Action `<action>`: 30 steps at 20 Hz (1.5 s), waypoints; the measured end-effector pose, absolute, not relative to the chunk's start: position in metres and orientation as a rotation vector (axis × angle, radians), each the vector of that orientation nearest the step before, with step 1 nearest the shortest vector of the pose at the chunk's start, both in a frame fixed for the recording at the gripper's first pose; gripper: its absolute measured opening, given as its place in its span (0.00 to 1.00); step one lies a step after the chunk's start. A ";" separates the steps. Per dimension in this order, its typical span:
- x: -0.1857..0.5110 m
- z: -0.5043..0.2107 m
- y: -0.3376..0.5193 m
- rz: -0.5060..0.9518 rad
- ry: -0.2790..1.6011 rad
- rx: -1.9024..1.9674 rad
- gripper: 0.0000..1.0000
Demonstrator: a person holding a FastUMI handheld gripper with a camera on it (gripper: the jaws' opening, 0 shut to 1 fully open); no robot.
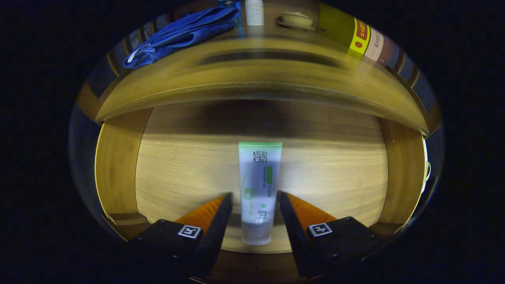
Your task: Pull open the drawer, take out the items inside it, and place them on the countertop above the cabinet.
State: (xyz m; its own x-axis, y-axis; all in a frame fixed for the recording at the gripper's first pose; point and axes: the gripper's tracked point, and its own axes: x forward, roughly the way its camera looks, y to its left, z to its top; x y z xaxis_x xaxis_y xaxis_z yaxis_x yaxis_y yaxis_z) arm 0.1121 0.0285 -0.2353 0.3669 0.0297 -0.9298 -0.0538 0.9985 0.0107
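Note:
The wooden drawer [118, 165] stands pulled open below me. A white tube with a green end [258, 185] lies flat on its floor, cap end toward me. My gripper [254, 197] is open, its orange-and-black fingers [221, 215] straddling the tube's lower half with small gaps on each side; neither finger presses on it. Above the drawer runs the wooden countertop [260, 75] of the cabinet.
On the countertop lie a folded blue cloth [185, 33], a white bottle [254, 12], a small lidded dish [296, 19] and a yellow box [347, 33]. The drawer's side walls [402, 173] rise on both sides of the fingers.

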 end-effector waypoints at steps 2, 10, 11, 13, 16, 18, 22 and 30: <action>0.116 -0.230 0.030 0.051 1.182 -0.015 0.69; 0.131 -0.188 0.046 0.093 1.069 0.028 0.56; 0.133 -0.185 0.046 0.096 1.048 0.040 0.56; 0.136 -0.175 0.051 0.106 1.015 0.064 0.55; 0.136 -0.157 0.053 0.118 0.954 0.097 0.55; 0.127 -0.138 0.054 0.128 0.909 0.087 0.56; 0.119 -0.093 0.059 0.154 0.824 0.073 0.55; 0.146 -0.017 0.065 0.160 0.660 0.067 0.55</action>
